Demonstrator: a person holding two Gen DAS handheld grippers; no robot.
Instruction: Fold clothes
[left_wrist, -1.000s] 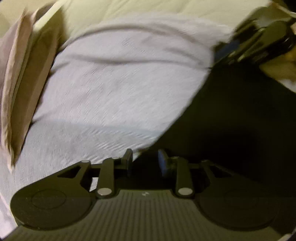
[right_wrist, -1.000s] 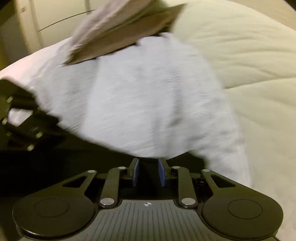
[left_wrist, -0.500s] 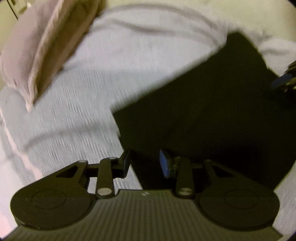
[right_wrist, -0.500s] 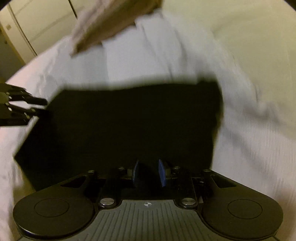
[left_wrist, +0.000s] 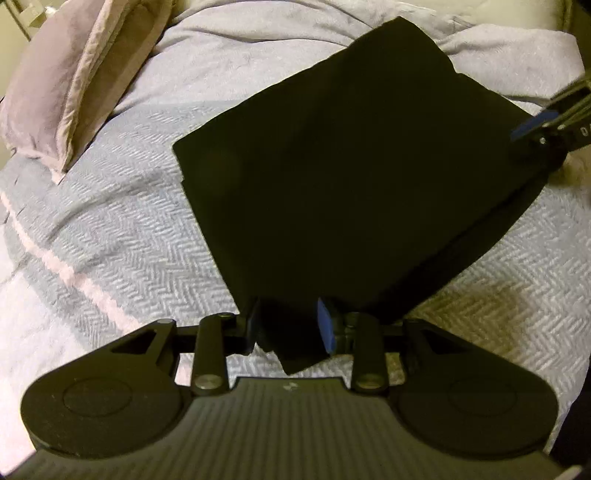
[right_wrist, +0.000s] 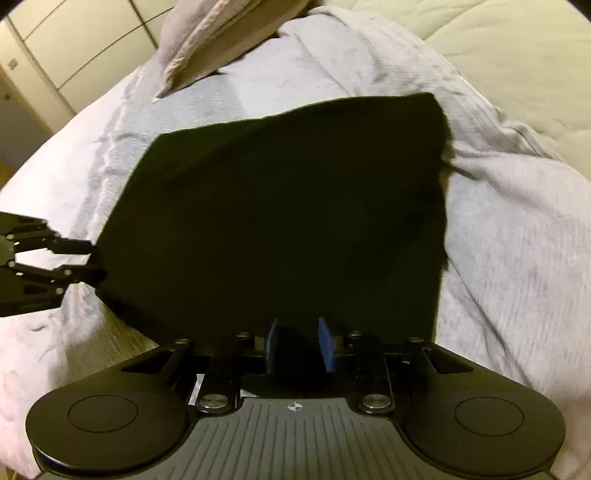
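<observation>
A black garment (left_wrist: 351, 184) lies as a folded, roughly square slab on the grey blanket (left_wrist: 129, 221). In the left wrist view my left gripper (left_wrist: 290, 325) is shut on its near corner, and a tip of cloth hangs down between the fingers. My right gripper (left_wrist: 535, 125) grips the far right corner there. In the right wrist view the right gripper (right_wrist: 297, 343) has the black garment (right_wrist: 277, 221) filling the gap between its blue pads; its jaws are easing open slightly. The left gripper (right_wrist: 92, 258) pinches the left corner.
A mauve pillow (left_wrist: 74, 74) leans at the far left of the bed, and in the right wrist view the pillow (right_wrist: 221, 29) is at the top. A cream duvet (right_wrist: 517, 55) lies beyond the blanket (right_wrist: 517, 240). Pale wardrobe doors (right_wrist: 55, 55) stand past the bed's edge.
Both grippers have travelled across the bed with their corners. The black garment, only partly in view before, now shows whole, spread over the blanket. The pillow sits farther off.
</observation>
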